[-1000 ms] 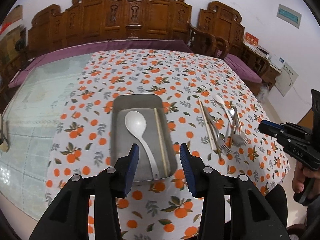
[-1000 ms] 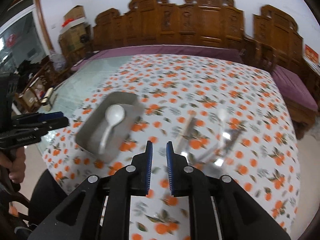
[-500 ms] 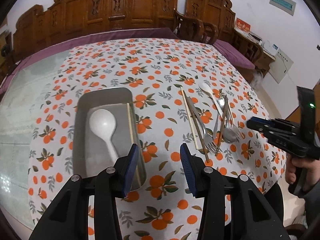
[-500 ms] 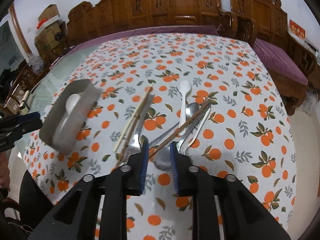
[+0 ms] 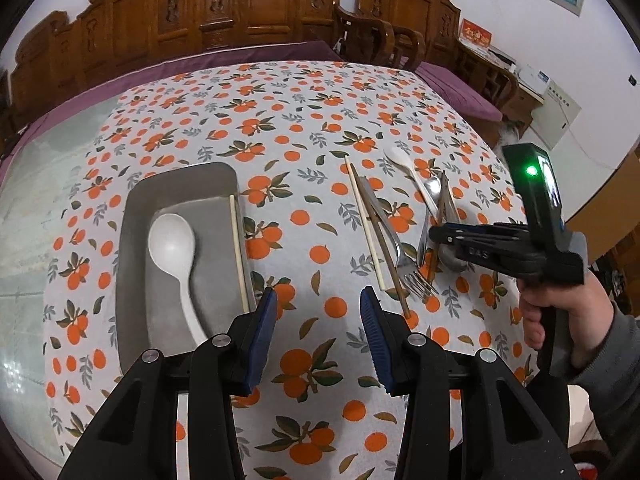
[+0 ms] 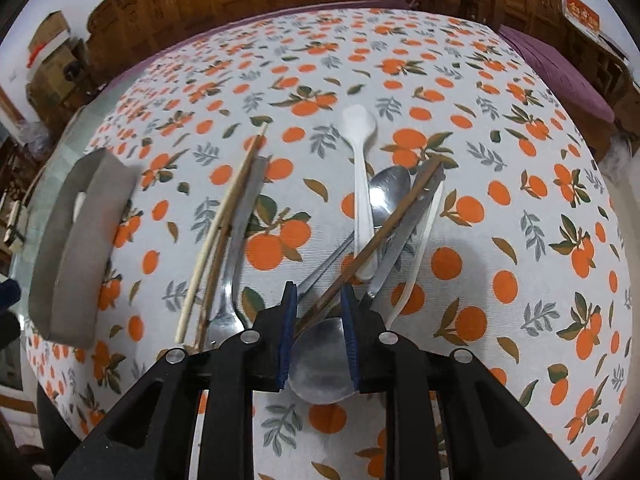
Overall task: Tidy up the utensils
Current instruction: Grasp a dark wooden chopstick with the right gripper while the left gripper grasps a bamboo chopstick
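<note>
So the table (image 5: 280, 92) has that orange-print cloth on it, and the grey metal tray (image 5: 132, 240) sits on the left side with a white ladle-style spoon (image 5: 172, 244) lying in it, bowl toward the far end, plus a single pale chopstick (image 5: 239, 252) running along the tray's right wall. The left gripper (image 5: 316, 308) hangs above the cloth just right of the tray's near corner, its blue-padded fingers (image 5: 264, 320) spread wide with nothing between them. The rest of the utensils are in a loose heap off to the right: a pale chopstick and a brown one (image 6: 224, 216) lie side by side with a metal fork (image 6: 236, 248) next to them, then further right a small white spoon (image 6: 362, 176), a metal spoon (image 6: 388, 196), another brown chopstick (image 6: 384, 232) crossing over them on a diagonal, and a thin white handle (image 6: 420, 248) on the outer edge. The right gripper (image 6: 318, 308) is down low over the near end of that heap, fingers (image 6: 288, 320) at a narrow gap that straddles the tip of the diagonal brown chopstick and the bowl of a big metal spoon (image 6: 320, 364); can't really tell if the pads are touching either one. From the left wrist view the right gripper shows side-on over the pile, held by the person's hand (image 5: 560, 312) at the table's right edge. Carved wooden chairs (image 5: 248, 4) line the far side.
</note>
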The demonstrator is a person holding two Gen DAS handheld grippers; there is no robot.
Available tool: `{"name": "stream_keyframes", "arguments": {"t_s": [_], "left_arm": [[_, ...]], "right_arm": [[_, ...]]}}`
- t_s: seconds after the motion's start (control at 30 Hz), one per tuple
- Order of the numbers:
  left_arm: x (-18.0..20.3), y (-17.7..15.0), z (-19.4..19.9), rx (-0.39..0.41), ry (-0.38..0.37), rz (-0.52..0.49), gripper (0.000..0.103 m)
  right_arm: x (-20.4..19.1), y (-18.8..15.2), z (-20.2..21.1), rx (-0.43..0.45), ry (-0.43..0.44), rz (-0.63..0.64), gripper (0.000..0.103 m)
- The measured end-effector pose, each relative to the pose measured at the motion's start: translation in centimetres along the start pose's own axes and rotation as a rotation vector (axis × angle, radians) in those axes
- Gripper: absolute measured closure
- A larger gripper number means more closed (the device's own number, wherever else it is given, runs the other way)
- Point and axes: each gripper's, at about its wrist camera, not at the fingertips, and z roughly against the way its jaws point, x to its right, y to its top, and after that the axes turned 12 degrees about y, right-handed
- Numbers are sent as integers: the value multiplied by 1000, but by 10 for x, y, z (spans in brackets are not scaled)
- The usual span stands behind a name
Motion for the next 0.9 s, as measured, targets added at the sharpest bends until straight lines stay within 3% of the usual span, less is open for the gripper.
{"name": "stream_keyframes", "arguments": {"t_s": [0.2,0.37,0.53,0.9], "left_arm": [[0,-3,-3,-7,-5,3,62],[2,-4,-3,-6,-11,2,62],[7,-5,-4,-7,-16,-5,62],[27,3,-24,-20,-8,-40,62]], "right_arm": [[-2,3,-7,-5,-44,-40,79],[-4,2,-7,5,-97,-64,85],[-1,0,3,29,-90,-83,97],[2,-2,44,95,-24,-63,97]]}}
